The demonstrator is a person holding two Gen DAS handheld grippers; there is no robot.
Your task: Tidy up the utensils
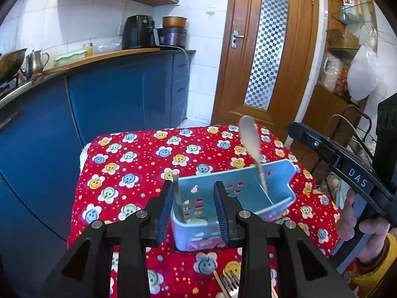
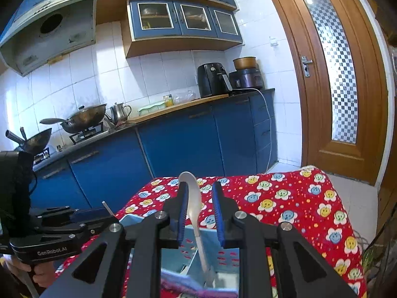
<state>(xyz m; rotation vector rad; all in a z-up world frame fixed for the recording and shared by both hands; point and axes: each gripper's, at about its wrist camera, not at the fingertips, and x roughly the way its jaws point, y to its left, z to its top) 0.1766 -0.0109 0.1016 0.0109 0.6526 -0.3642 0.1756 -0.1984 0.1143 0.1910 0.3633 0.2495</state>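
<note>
Light blue slotted plastic caddy point(image 1: 233, 198) sat lower centre on flowered red table point(image 1: 139, 164). Pale plastic spoon point(image 1: 250, 146) stood in right compartment, thin stick point(image 1: 179, 198) in left. Left gripper point(image 1: 194, 208) fingers straddled caddy wall; contact unclear. Right gripper point(image 2: 199, 213) fingers parted, spoon between, untouched.

Between the left gripper's point(image 1: 194, 209) ribbed blue pads point(image 1: 165, 206) sits a pale blue, smooth plastic caddy point(image 1: 278, 178) with slotted walls. A glossy white plastic spoon point(image 1: 249, 139) stands in its far compartment. Beneath lies a fleecy red cloth point(image 1: 139, 159) printed with flowers. Both grippers have matt black frames with bright metal pins; below the left one, shiny metal forks point(image 1: 229, 285).
</note>
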